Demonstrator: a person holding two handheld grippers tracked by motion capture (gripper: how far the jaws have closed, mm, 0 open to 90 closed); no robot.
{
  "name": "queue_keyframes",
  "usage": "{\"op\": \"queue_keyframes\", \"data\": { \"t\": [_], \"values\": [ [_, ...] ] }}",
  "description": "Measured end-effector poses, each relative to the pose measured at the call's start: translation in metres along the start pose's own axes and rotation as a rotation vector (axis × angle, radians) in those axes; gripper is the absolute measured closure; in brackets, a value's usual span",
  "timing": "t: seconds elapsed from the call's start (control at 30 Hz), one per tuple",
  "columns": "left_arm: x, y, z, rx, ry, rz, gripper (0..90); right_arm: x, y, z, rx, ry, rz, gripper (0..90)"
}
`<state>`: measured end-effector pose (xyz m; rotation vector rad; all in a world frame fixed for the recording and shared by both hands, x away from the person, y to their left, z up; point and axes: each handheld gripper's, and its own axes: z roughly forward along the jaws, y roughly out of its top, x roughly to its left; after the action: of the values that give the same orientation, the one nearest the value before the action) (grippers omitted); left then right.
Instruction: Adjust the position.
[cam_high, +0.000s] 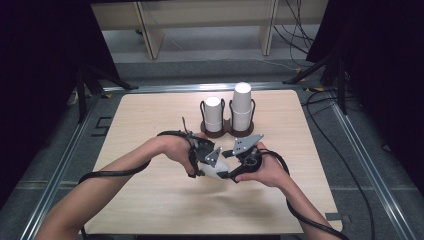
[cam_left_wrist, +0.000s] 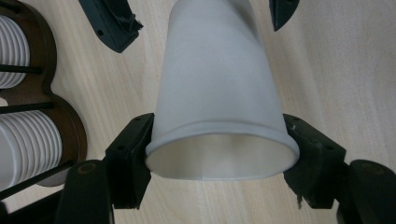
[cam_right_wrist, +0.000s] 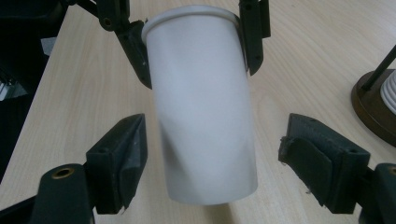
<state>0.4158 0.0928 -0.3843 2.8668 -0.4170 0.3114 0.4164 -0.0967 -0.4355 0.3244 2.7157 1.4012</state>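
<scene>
That paper cup is light and thin, easy to crush, so gripping by the stiffer rim makes sense. Left tongs are clamped on the rim, holding it above mid-desk; right tongs straddle its base, apart. Cup rack sits behind, plenty of room around.

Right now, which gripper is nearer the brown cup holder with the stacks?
Left. The left gripper, shut on the white cup at its rim, sits just in front of the holder. The right gripper straddles the cup's base, open, slightly farther back.
</scene>
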Motion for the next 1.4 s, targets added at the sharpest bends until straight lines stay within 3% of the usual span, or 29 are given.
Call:
{"op": "queue_keyframes", "data": {
  "t": [0.37, 0.43, 0.47, 0.6, 0.97, 1.4],
  "values": [
    [0.001, 0.002, -0.001, -0.004, 0.001, 0.009, 31.7, 0.003, 0.0, 0.006, 0.009, 0.014, 0.013, 22.6],
    [0.001, 0.001, -0.002, -0.005, 0.002, 0.01, 31.7, 0.001, 0.0, 0.008, 0.0, 0.016, -0.017, 22.7],
    [0.001, 0.001, -0.002, -0.004, -0.002, 0.008, 31.7, 0.003, -0.001, 0.01, 0.01, 0.025, 0.004, 22.8],
    [0.001, 0.001, -0.003, -0.001, 0.0, 0.012, 31.7, 0.003, -0.001, 0.012, 0.013, 0.03, 0.005, 23.2],
    [0.001, 0.001, -0.003, -0.007, -0.004, 0.02, 31.7, 0.002, -0.001, 0.018, 0.029, 0.035, -0.021, 25.5],
    [0.001, 0.001, -0.003, -0.008, -0.007, 0.02, 31.8, 0.003, -0.001, 0.02, 0.038, 0.043, -0.008, 28.5]
  ]
}}
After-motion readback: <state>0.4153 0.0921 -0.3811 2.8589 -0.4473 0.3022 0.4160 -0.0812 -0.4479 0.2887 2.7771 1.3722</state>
